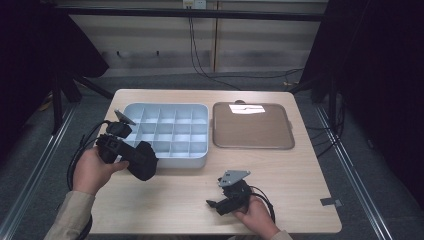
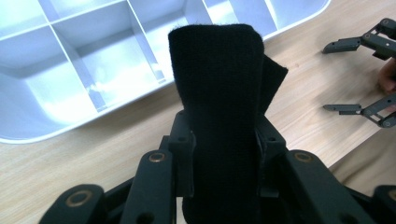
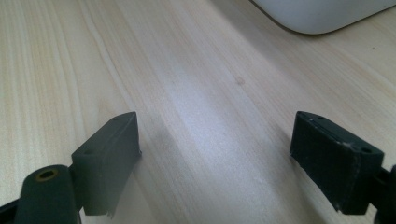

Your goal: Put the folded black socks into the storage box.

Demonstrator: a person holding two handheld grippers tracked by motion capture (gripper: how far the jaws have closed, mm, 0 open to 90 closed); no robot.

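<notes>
A black folded piece of fabric point(image 1: 143, 161) hangs just above the table's left side, in front of the near-left corner of a pale compartment tray point(image 1: 198, 161). My left gripper point(image 1: 131, 153) is shut on it. In the left gripper view the fabric point(image 2: 217, 79) stands up between the jaws of the left gripper point(image 2: 224, 140), with the tray point(image 2: 28, 133) behind it. My right gripper point(image 1: 216, 194) rests low near the table's front edge, open, nothing between its fingers. The right gripper point(image 3: 215, 140) looks along bare wood towards a tray corner point(image 3: 327, 16).
A flat brown tray point(image 1: 252, 145) lies to the right of the compartment tray. The compartments of the pale tray hold nothing I can see. Bare wooden tabletop point(image 1: 290, 175) stretches along the front and right. Cables trail on the floor behind the table.
</notes>
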